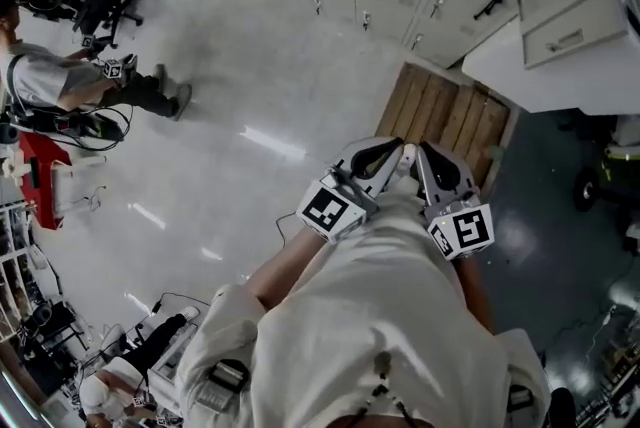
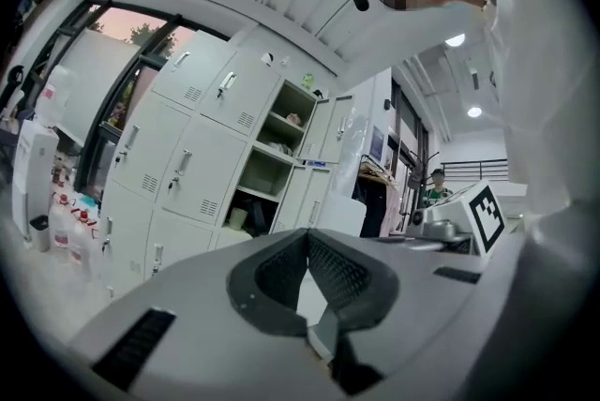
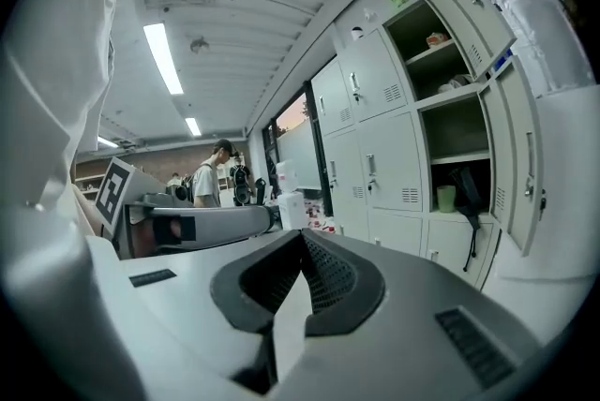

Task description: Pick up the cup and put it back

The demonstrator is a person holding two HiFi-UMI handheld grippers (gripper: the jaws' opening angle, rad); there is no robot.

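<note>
Head view: left gripper (image 1: 400,156) and right gripper (image 1: 421,156) were side by side, tips close.
Left gripper view: jaws pressed together, nothing between. Cup (image 2: 236,219) stood near the left edge of a locker (image 2: 265,153) shelf.
Right gripper view: jaws likewise together, empty.

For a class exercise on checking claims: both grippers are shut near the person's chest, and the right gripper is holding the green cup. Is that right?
One part is wrong. The right gripper is shut on nothing; the right gripper view shows the green cup standing in an open locker. The left gripper is shut too.
</note>
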